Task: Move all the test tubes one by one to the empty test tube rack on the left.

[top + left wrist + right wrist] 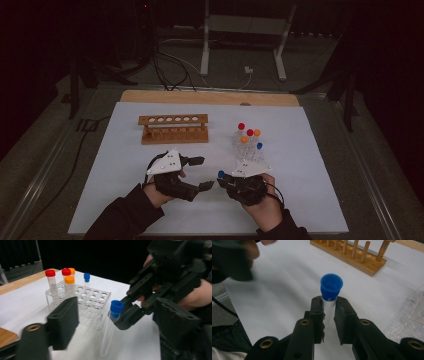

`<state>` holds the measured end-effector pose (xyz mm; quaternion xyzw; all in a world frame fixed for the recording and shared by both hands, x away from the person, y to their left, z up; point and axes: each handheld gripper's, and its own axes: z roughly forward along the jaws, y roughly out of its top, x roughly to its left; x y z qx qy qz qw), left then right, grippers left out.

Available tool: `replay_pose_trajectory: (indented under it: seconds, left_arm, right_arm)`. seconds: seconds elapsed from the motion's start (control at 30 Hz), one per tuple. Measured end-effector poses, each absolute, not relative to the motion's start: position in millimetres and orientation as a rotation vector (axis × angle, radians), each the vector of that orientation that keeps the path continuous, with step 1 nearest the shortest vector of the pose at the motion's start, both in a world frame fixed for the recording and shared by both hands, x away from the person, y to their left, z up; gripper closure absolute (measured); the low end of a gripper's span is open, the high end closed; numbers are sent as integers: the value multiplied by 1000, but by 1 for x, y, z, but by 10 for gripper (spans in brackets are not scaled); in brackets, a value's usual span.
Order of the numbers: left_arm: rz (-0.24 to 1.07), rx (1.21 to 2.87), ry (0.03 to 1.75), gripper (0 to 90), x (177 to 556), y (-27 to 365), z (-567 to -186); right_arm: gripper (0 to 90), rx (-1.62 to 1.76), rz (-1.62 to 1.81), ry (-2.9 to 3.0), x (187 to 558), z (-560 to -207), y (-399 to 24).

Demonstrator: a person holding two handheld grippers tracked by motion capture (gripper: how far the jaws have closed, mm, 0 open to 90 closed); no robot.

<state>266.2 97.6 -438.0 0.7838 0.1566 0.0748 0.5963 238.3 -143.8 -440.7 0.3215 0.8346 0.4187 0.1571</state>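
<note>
Blue-capped tube (pixel 331 290) clamped just below its cap by right gripper (pixel 328 306) fingers, above white tabletop (pixel 125 200) | beside clear rack (pixel 93 301) | left gripper (pixel 204 173) fingers apart, empty, facing the tube.

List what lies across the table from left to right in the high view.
wooden rack → left gripper → blue-capped tube held by the right gripper → clear rack with capped tubes.
</note>
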Motion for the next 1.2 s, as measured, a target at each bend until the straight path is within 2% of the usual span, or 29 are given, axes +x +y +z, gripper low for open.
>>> replay_pose_trajectory:
  seconds: [0.1, 0.13, 0.17, 0.23, 0.33, 0.6, 1.0, 1.2]
  left_arm:
    - [173, 1827, 357, 319, 269, 90, -438]
    - [179, 1830, 361, 319, 270, 87, -438]
    - [172, 1834, 356, 377, 271, 84, -439]
    - [187, 1842, 348, 394, 272, 79, -439]
    - [208, 1862, 341, 488, 273, 73, -439]
    - [222, 1915, 331, 633, 273, 66, -442]
    - [216, 1944, 324, 757, 275, 63, -444]
    - [256, 1948, 299, 777, 273, 62, -443]
  right_arm:
    - [776, 921, 1201, 2387, 238, -440, -144]
    - [776, 921, 1201, 2387, 238, -440, -144]
    - [776, 922, 1200, 2391, 238, -441, -144]
    - [776, 923, 1198, 2392, 238, -441, -143]
    - [776, 925, 1200, 2391, 238, -441, -144]
    - [776, 926, 1203, 2390, 238, -441, -144]
    - [776, 926, 1198, 2384, 238, -441, -144]
    - [775, 926, 1206, 2380, 238, -440, -144]
